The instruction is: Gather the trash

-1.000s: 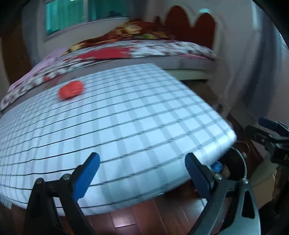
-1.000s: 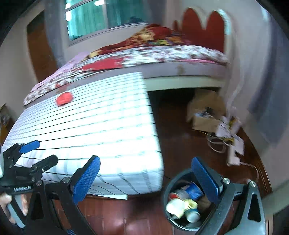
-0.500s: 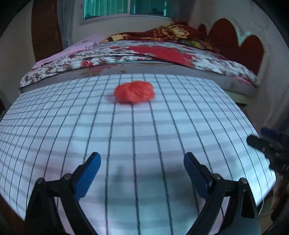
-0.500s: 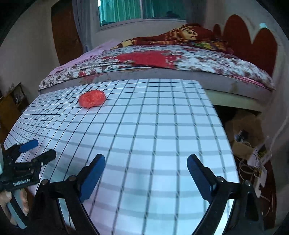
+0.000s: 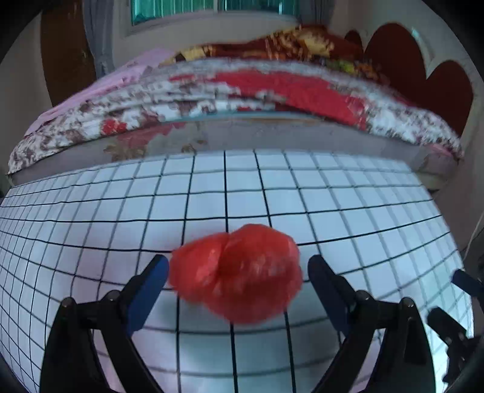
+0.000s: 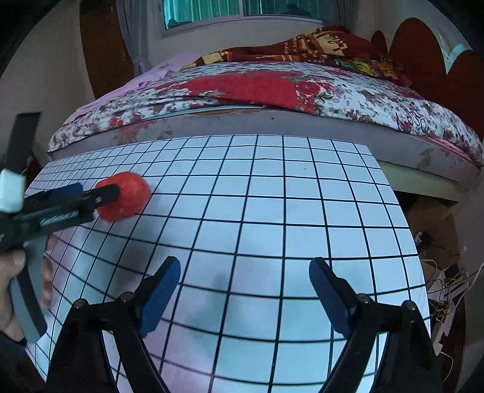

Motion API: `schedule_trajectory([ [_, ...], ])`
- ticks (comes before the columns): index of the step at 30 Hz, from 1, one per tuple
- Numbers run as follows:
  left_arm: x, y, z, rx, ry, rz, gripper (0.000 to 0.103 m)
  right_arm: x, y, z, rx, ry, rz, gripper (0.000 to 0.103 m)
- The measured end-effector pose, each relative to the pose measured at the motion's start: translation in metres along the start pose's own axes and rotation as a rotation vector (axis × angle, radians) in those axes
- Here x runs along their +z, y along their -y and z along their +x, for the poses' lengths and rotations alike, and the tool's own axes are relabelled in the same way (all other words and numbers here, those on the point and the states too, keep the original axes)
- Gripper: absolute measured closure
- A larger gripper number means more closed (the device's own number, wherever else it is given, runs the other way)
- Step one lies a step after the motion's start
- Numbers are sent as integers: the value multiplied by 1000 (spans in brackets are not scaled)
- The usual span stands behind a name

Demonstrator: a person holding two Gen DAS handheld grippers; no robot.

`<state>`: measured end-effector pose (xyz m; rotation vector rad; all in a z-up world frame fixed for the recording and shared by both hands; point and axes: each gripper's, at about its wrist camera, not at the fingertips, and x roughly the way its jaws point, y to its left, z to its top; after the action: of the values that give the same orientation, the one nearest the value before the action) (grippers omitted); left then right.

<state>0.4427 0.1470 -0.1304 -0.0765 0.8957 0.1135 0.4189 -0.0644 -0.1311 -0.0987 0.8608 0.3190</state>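
A white table cover with black grid lines point(image 6: 272, 211) fills the middle; behind it a bed with floral quilt point(image 6: 302, 90), a teal-curtained window point(image 6: 211, 9) at top.

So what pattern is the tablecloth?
White tablecloth with a black grid; right wrist view shows it best.

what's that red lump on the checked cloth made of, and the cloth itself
The red lump looks like thin crumpled plastic film, perhaps a bag: translucent, glossy, creased, though blurred. The checked cloth seems a smooth, slightly shiny sheet, vinyl or coated fabric by its soft glare; the weave is not visible.
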Motion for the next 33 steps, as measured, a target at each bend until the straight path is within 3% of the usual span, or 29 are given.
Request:
schedule_trajectory([
  [3,-2,-3,21,5,-65,-6,32,-1,4,0,1,-3,14,15],
  [5,-6,-4,22,-4,-59,1,52,-2,6,-4,1,1,16,15],
  [8,-24,-6,-2,-65,-29,-5,62,-4,10,-12,0,9,25,15],
  [15,-87,22,-92,-170,60,42,62,-27,19,-46,-20,25,58,15],
  [21,-127,54,-150,-188,96,87,62,-68,24,-108,-28,50,96,15],
  [33,-169,100,-231,-263,140,147,62,-128,37,-230,-77,146,122,15],
])
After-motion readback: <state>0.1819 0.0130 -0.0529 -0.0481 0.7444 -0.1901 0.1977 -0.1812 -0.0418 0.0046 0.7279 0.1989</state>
